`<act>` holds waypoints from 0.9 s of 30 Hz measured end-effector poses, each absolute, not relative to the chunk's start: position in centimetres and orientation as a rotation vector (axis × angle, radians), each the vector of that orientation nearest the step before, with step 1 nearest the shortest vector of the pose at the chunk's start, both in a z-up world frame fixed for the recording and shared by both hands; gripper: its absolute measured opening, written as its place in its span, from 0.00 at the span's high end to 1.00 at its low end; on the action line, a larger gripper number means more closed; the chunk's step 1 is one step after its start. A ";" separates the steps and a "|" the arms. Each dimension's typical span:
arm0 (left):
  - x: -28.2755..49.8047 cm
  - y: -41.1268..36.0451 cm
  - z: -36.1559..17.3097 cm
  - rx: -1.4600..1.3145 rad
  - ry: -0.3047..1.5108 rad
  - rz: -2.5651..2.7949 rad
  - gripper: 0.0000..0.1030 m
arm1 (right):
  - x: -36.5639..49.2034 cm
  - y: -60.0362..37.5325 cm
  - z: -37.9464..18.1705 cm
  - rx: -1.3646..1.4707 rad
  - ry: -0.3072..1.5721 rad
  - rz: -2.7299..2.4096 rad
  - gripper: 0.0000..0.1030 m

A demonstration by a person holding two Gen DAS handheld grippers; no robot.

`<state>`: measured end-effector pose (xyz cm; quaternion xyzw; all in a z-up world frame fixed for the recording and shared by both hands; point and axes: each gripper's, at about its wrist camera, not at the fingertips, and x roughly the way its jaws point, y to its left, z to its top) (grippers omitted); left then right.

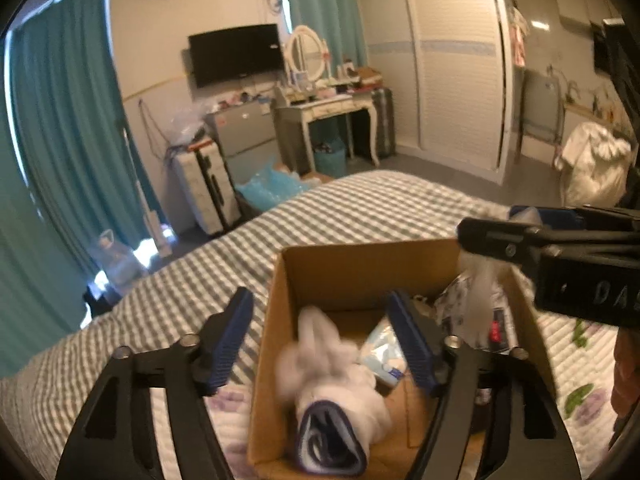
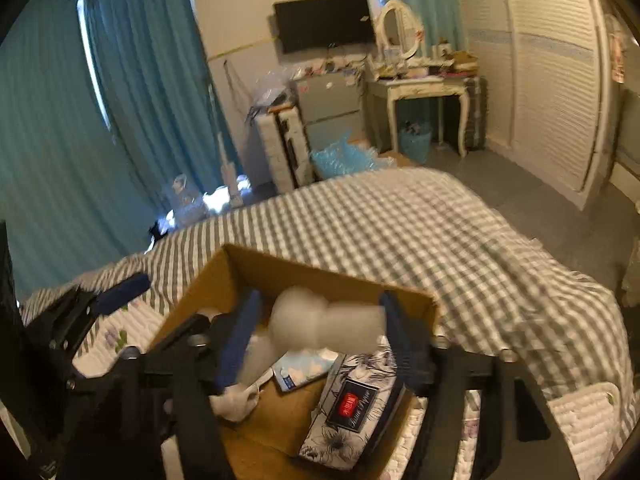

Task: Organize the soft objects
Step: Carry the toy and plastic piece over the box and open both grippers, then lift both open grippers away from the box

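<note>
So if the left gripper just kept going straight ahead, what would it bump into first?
Probably the blurred white cloth between its open fingers, over the cardboard box; depth is hard to judge.

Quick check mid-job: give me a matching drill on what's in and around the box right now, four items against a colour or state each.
Items:
1. cardboard box
2. rolled towel
3. floral pouch
4. left hand-held gripper

Descriptions:
A. open, holding nothing
B. white with a dark blue edge, lying in the box
C. brown, open-topped, sitting on the bed
D. flower print with a dark label, leaning at the box's right side

Pairs: 1-C, 2-B, 3-D, 4-A
</note>
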<state>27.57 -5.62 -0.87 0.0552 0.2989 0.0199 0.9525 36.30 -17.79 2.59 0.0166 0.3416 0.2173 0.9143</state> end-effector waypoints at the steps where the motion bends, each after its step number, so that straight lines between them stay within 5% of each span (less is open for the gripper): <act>1: 27.0 -5.4 -0.2 0.102 0.599 0.046 0.28 | 36.0 -17.9 3.3 0.035 0.699 0.445 0.37; 13: 16.1 -4.1 11.7 0.072 0.406 0.077 0.28 | 24.4 -19.8 15.9 -0.049 0.554 0.404 0.32; 17: 11.7 -3.9 14.7 0.072 0.336 0.074 0.25 | 20.4 -20.2 18.7 -0.071 0.511 0.401 0.18; 19: 9.9 -3.6 15.4 0.063 0.313 0.078 0.11 | 18.3 -20.2 19.6 -0.077 0.493 0.401 0.12; 27: 6.4 -2.4 14.0 0.044 0.313 0.074 0.11 | 12.5 -20.2 18.6 -0.093 0.473 0.416 0.01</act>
